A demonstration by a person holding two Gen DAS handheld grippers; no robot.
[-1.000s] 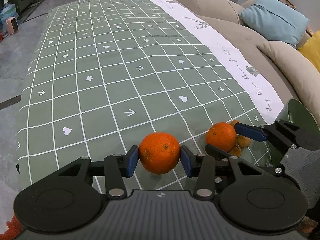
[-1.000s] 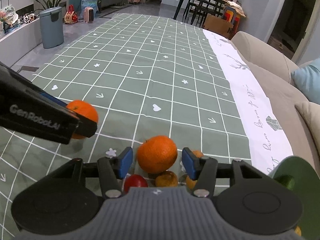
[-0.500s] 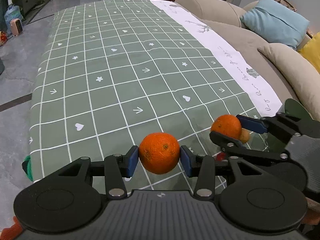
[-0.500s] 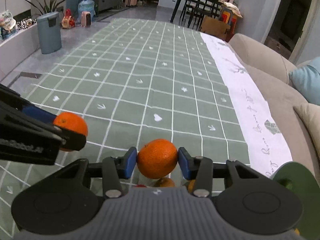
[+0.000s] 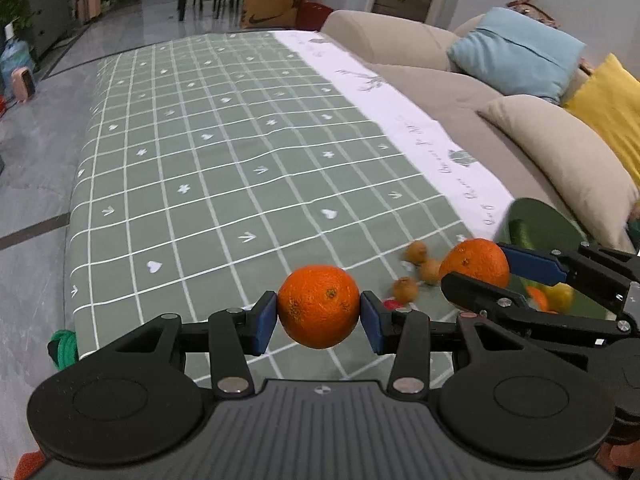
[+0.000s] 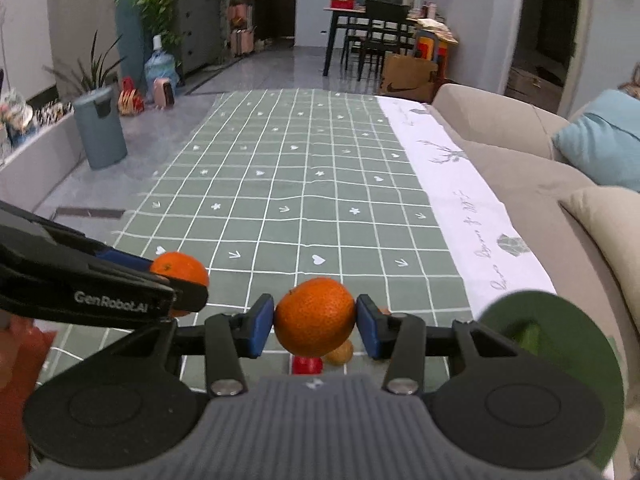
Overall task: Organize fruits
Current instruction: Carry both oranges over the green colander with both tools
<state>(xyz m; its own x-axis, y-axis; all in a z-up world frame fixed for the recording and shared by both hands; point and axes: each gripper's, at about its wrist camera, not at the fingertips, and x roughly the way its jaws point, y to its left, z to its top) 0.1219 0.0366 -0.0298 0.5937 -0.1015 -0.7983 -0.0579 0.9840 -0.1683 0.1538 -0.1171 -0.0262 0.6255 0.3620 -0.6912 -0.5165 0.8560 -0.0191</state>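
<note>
My left gripper (image 5: 319, 316) is shut on an orange (image 5: 319, 306) and holds it above the green checked tablecloth (image 5: 224, 184). My right gripper (image 6: 315, 328) is shut on a second orange (image 6: 315, 316), also lifted; in the left wrist view this orange (image 5: 475, 262) and gripper show at the right. The left gripper and its orange (image 6: 181, 270) show at the left of the right wrist view. Small brown fruits (image 5: 416, 252) and a red one (image 6: 307, 365) lie on the cloth below. A green plate (image 5: 540, 232) with green and yellow fruit stands at the right.
A beige sofa (image 5: 500, 136) with blue (image 5: 516, 54) and yellow cushions runs along the table's right side. The cloth's white border (image 5: 400, 120) lies along that edge. A grey bin (image 6: 100, 128) and plants stand on the floor at the left.
Both grippers have risen with their oranges and tilted up, so more of the room shows. The right gripper closed on its orange and lifted it off the pile of small fruit.
</note>
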